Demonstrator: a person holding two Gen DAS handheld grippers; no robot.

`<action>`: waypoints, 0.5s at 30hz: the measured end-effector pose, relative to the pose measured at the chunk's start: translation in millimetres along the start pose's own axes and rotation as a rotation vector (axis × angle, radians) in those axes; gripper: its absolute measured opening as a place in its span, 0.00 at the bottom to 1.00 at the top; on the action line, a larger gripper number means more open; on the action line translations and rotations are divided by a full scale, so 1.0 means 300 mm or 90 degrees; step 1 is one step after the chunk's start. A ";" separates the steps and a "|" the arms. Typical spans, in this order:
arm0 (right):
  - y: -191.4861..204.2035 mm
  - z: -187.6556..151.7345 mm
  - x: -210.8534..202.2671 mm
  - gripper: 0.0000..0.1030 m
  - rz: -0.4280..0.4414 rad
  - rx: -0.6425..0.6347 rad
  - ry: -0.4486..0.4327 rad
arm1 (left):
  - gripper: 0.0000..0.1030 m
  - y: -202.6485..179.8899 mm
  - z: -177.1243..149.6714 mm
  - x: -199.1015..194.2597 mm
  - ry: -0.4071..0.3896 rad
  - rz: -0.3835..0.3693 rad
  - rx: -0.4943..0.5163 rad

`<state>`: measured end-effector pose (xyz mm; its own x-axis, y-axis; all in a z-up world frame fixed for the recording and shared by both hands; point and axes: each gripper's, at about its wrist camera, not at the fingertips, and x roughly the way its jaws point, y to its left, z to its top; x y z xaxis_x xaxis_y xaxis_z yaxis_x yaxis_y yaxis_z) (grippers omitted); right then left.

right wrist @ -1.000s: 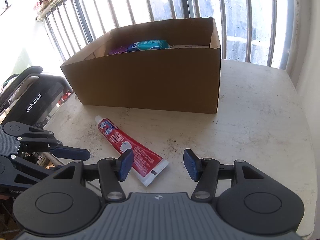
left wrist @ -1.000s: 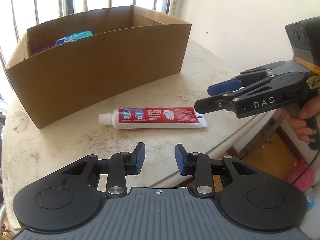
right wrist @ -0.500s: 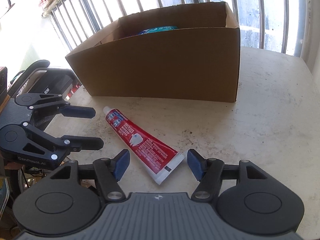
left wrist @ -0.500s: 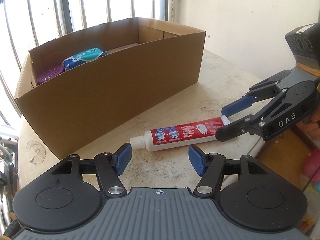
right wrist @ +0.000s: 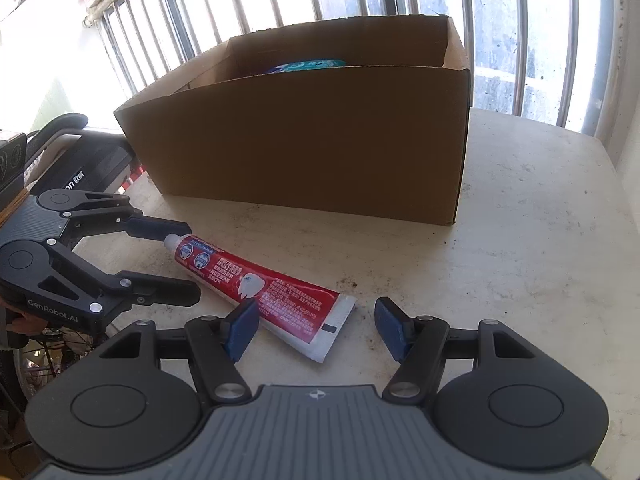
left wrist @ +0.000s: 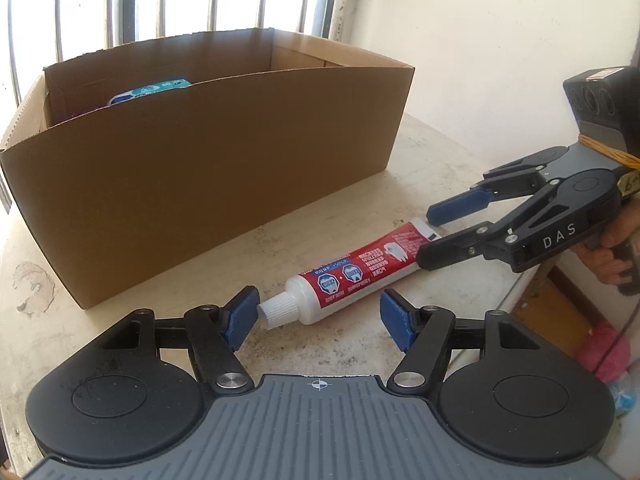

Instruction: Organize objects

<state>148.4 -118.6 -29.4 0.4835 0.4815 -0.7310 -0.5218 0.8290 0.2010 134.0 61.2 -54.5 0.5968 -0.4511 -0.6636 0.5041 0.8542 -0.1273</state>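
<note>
The red-and-white toothpaste tube lies on the counter, cap between the left gripper's open fingers, crimped end between the right gripper's, also open, marked "DAS". Beyond stands the cardboard box.

red-white toothpaste tube, brown box, maybe teal pack inside.

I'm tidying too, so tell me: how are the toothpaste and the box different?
The toothpaste is a slim red and white tube; the box is big, brown cardboard. The toothpaste lies flat; the box stands upright with its top open. The toothpaste has open grippers at both ends; nothing is near the box. Both sit on the same table.
</note>
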 end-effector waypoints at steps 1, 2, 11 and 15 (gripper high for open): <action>0.001 0.000 0.001 0.65 -0.002 0.000 -0.002 | 0.64 -0.009 -0.008 -0.010 -0.001 -0.005 0.006; 0.006 -0.001 0.004 0.65 -0.005 -0.001 -0.002 | 0.64 -0.017 -0.014 -0.019 -0.002 -0.013 0.014; 0.013 0.000 -0.002 0.66 -0.033 0.001 -0.010 | 0.66 -0.087 -0.001 -0.109 -0.008 0.030 0.135; 0.001 -0.010 -0.030 0.66 -0.034 0.012 -0.021 | 0.63 -0.078 0.050 -0.061 0.014 0.001 0.135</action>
<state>141.9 -123.5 -24.8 0.5338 0.4451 -0.7190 -0.4815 0.8589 0.1743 120.7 45.7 -28.4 0.5847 -0.4424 -0.6800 0.6247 0.7803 0.0294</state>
